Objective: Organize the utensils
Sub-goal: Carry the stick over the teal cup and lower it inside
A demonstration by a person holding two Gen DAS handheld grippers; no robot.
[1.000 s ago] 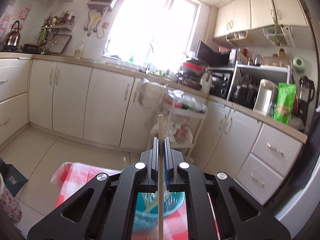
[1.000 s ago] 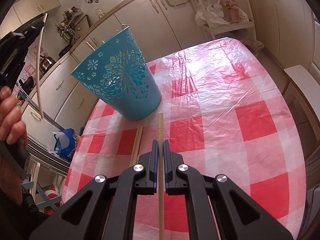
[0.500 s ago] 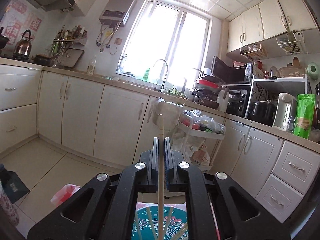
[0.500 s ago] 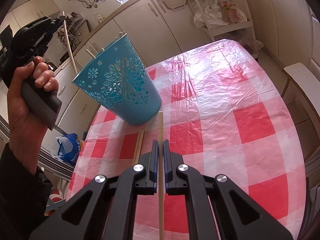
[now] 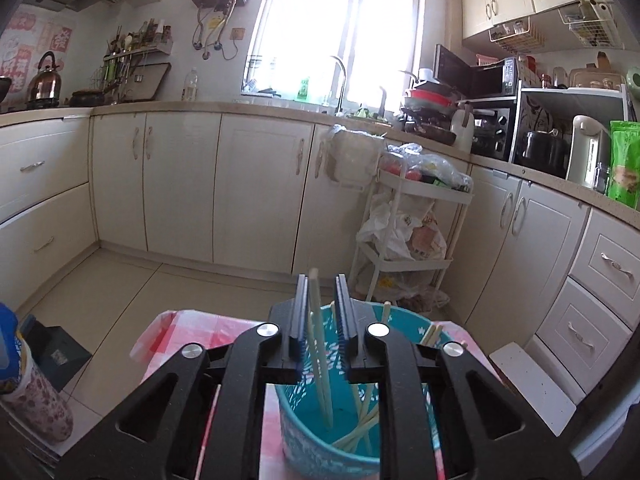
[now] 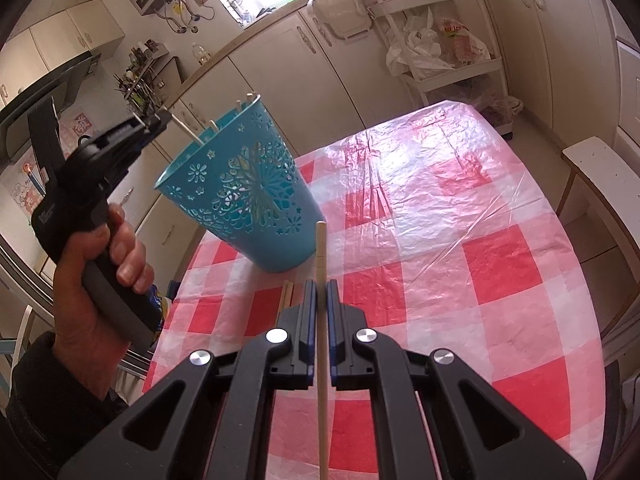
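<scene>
- between the right tongs, nearest the right camera, a chopstick is clamped, its tip reaching past the fingers toward the bin.
- just left of those fingers, a pair of chopsticks lies flat on the surface, under a red-and-white checked cloth with a clear plastic cover.
- beyond the pair the bin, blue with cut-out flowers, stands upright on the surface near its left edge.
- over the bin's rim the left tongs are gripped by a hand; a pale stick slants from their tip down into the bin.
- from the left camera, the left tongs stand apart, wider than the stick between them, which leans by the left finger; whether it touches the pad i cannot tell.
- the stick's lower end rests on the floor of the bin, with other chopsticks crossed beside it and a few leaning on the far rim.
- past the surface, a white trolley full of bags stands against cream cabinets.
- farthest off, a bright window sits above the sink tap.
</scene>
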